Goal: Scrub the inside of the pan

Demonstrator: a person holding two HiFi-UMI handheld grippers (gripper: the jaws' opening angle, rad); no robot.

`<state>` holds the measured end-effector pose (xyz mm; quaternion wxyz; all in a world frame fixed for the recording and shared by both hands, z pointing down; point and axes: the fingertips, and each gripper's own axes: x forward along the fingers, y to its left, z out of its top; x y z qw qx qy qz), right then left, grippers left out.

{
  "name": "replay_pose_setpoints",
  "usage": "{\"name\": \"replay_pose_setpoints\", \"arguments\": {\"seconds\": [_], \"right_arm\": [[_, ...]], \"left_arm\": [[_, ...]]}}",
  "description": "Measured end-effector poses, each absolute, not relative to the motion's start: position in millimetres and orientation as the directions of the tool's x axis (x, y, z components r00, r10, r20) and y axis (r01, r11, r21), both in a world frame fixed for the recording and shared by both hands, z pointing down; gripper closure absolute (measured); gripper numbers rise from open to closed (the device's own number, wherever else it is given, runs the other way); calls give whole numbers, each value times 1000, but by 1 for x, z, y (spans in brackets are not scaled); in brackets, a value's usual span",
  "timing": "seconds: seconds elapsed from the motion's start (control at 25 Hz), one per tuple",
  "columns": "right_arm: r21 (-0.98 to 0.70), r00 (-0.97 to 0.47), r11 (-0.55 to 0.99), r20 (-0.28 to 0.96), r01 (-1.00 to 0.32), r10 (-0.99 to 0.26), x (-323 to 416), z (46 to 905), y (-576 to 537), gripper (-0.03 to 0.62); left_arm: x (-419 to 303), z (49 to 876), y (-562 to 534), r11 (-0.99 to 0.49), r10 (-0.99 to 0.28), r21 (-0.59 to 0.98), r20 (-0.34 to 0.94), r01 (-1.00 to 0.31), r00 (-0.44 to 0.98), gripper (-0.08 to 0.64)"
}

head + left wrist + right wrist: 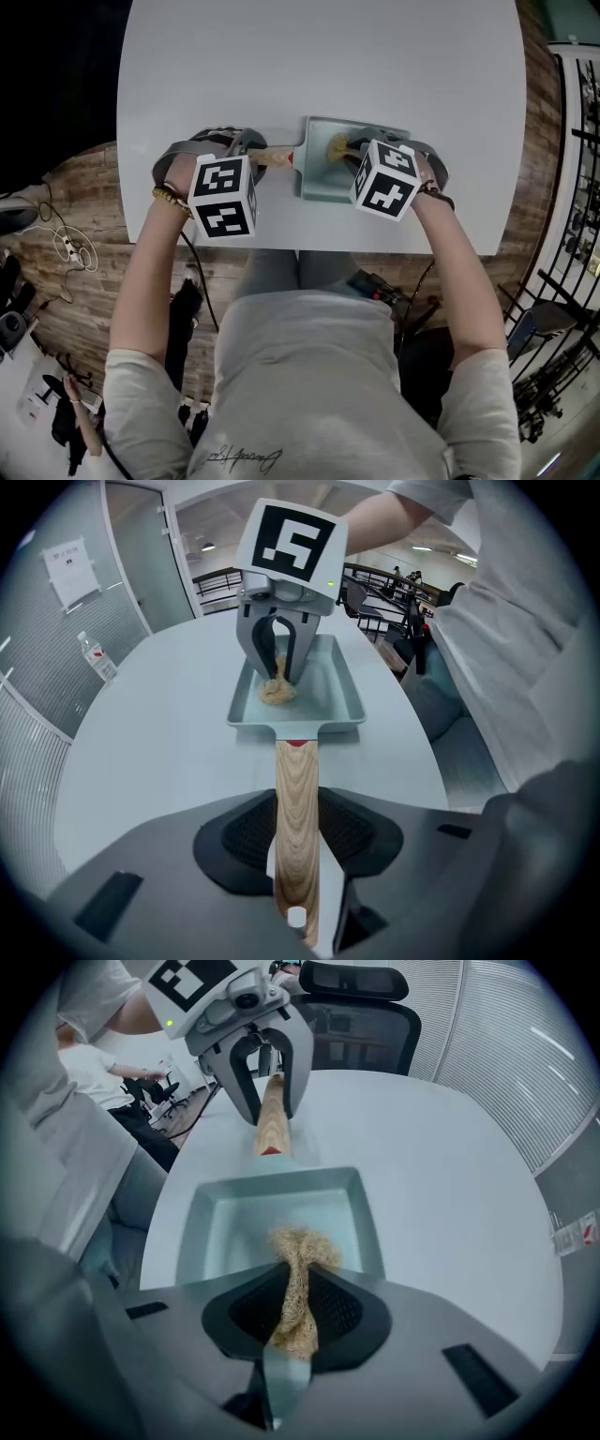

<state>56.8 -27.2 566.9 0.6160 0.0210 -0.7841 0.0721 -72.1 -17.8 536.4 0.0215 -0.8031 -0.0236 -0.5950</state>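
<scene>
The pan (317, 180), a pale blue-green rectangular one, sits flat on the grey table (375, 56) near its front edge, straight ahead of the person, with its wooden handle (276, 157) pointing left.

Furthest left, the person's left hand (181, 178) carries the left gripper (298, 860), whose marker cube faces up. This gripper is clamped on the handle. In the left gripper view the wood runs straight between the two dark pads, a jaw pressed against each side, near the handle's free end.

Moving right, a small red patch marks where the handle meets the pan's wall. The pan's low sloped walls enclose a smooth floor. A tan, fibrous scrubber (298, 1251) touches that floor roughly mid-pan, its loose end bunched and spread against the surface.

The right gripper (292, 1309) reaches into the pan from the right side, opposite the handle. Its jaws are closed tight on the scrubber's upper part, squeezing the fibres into a narrow strip between the pads. The right hand (427, 180) holds it just past the pan's right wall.

Further right is bare tabletop, and beyond its edge a wooden floor (539, 141)
</scene>
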Motion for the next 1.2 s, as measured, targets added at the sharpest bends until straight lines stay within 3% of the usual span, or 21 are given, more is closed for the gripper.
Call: {"name": "replay_pose_setpoints", "arguments": {"seconds": [0.52, 1.2], "right_arm": [[-52, -209, 993, 978, -110, 28, 56, 570, -40, 518], [-200, -230, 979, 955, -40, 186, 64, 567, 43, 520]], "left_arm": [[-78, 540, -15, -999, 31, 25, 954, 25, 299, 411], [-78, 540, -22, -999, 27, 20, 960, 28, 278, 411]]}}
